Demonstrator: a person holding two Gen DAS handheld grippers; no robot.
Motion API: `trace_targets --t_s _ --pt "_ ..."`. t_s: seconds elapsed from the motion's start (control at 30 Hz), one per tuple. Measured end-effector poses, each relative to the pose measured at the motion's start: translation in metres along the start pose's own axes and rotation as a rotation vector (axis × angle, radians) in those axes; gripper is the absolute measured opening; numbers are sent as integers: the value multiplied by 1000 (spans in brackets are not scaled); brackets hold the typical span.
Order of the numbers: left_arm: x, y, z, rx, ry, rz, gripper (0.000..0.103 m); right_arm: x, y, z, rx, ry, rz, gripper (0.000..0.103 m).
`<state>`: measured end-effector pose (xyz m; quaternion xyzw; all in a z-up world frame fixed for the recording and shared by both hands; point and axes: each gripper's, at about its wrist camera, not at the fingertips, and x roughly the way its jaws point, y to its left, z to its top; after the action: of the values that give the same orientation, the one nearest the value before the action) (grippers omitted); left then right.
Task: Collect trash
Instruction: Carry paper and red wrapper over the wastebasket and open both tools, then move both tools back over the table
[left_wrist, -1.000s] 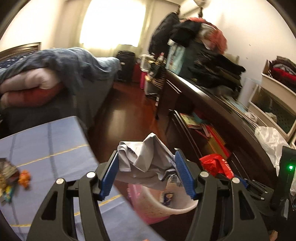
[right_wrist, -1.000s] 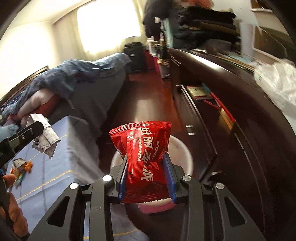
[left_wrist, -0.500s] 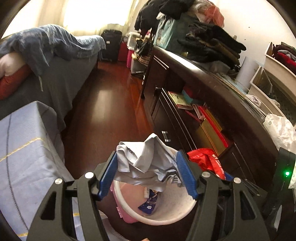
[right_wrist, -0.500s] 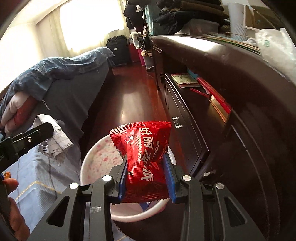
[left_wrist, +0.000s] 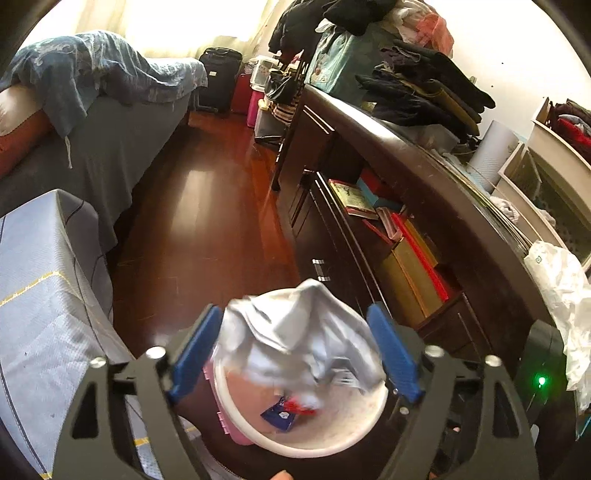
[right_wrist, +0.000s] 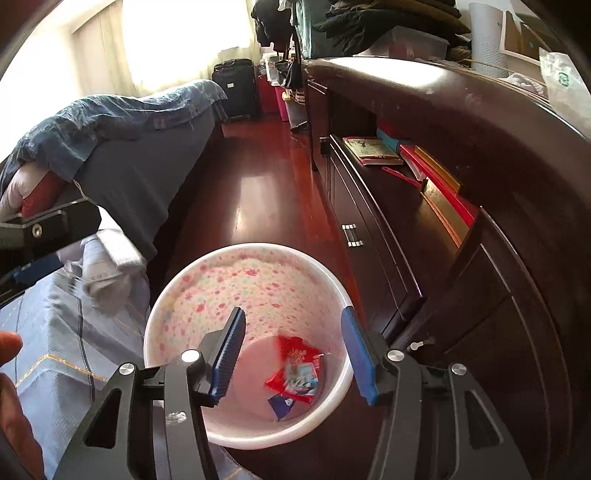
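- Left wrist view: my left gripper has its jaws parted wide, and the crumpled grey paper sits between the blue pads. It is motion-blurred, and there seems to be a gap at the right pad, so I cannot tell whether I am gripping it or it is already falling.
- The relation that matters: the paper lies straight ahead of this gripper and directly over the mouth of the white bin, so I judge a plain drop lands it inside.
- It is a wad with no clear long axis.
- In the bin beneath I count one blue scrap and a bit of red wrapper.
- Right wrist view: my right gripper is spread open and carries nothing, hovering over the bin.
- On the bin floor I count one red snack packet and one small blue scrap, touching.
- The left gripper shows at the left edge with the one grey paper, left of the rim from this angle.
- The left hand is the one nearer that paper.
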<state>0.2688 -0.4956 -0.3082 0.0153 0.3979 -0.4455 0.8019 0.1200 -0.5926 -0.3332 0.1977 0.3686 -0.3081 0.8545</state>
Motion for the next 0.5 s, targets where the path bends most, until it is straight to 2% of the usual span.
trace_targets --t_s 0.13,0.27,0.33,0.5 --pt "-3 -6 2 22 -12 -2 94 -7 -1 1 5 -5 -2 54" --pt "-16 -1 3 3 -30 -10 95 -16 1 0 4 -5 1 55" --pt "-29 5 4 -6 -49 8 95 -23 6 0 -2 -10 13 56" --pt "-68 28 -4 -24 -80 120 95 -38 23 1 -26 -24 53 61"
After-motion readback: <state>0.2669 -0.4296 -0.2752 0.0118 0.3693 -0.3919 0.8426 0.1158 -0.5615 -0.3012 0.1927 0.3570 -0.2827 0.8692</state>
